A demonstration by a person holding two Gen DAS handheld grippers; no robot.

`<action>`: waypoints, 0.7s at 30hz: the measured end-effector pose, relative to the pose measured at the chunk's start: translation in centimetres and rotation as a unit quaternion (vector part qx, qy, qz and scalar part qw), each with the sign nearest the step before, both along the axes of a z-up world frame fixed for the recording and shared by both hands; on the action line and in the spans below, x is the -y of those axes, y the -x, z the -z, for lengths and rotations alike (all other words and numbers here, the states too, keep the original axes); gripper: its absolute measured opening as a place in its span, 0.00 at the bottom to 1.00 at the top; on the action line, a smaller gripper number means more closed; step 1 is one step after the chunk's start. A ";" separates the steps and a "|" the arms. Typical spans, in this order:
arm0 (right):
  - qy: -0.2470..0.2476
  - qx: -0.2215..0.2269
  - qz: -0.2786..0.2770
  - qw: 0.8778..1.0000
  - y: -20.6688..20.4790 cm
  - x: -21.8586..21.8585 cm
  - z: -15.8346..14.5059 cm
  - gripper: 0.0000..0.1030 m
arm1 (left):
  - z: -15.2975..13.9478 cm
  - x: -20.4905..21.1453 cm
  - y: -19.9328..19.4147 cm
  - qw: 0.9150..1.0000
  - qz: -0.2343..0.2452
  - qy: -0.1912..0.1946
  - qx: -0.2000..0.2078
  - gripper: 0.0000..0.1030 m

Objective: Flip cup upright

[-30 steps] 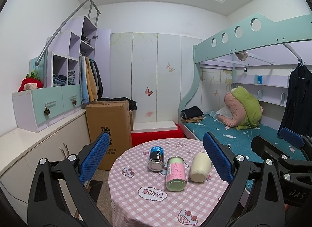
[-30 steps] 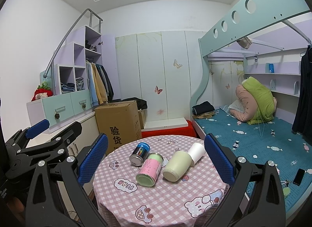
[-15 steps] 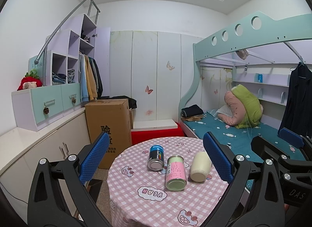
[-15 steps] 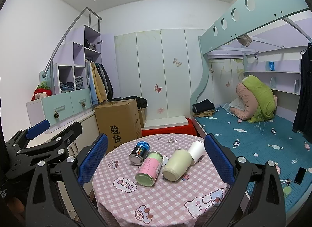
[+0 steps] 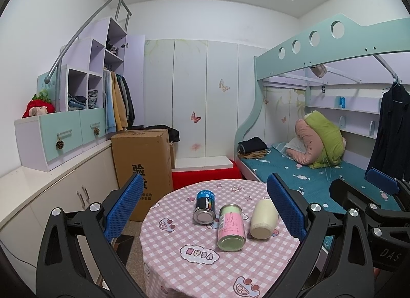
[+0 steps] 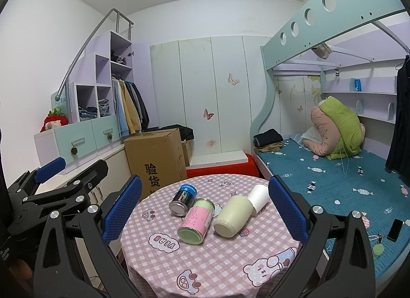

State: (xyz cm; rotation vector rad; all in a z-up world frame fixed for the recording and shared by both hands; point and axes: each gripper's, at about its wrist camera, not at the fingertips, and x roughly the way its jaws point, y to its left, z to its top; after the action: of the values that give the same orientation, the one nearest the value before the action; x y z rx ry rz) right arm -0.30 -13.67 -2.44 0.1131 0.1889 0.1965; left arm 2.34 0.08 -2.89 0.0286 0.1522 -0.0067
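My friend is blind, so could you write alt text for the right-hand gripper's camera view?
Four containers lie tipped over on a round pink-checked table: a blue can, a pink cup, a cream cup and a white paper cup. The open right gripper frames them in a child's bedroom.

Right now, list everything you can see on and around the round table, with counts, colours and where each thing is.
table: 1, round, pink checked cloth, centre
can: 1, blue-black, lying on its side, table's left
pink cup: 1, pink with green ends, lying in the middle
cream cup: 1, pale yellow-green, lying on the right
white cup: 1, white, lying at the cream cup's far end
cardboard box: 1, brown, floor behind the table
bunk bed: 1, teal, right
left gripper: 1, blue pads, open
right gripper: 1, blue pads, open
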 end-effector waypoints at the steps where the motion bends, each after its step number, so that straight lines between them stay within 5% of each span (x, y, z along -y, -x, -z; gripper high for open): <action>1: 0.000 0.001 0.000 1.000 0.0 -0.1 0.1 0.93 | -0.1 0.0 0.0 1.000 0.000 0.000 0.000 0.94; 21: -0.004 -0.019 0.000 1.000 -1.3 -0.5 0.4 0.93 | 0.2 -0.1 -1.4 1.000 -0.001 -0.002 -0.025 0.94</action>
State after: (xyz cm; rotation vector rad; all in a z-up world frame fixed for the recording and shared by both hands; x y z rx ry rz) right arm 0.96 -13.16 -2.83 0.1243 0.2251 0.1955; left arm 3.72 0.19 -3.14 0.0316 0.2014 -0.0047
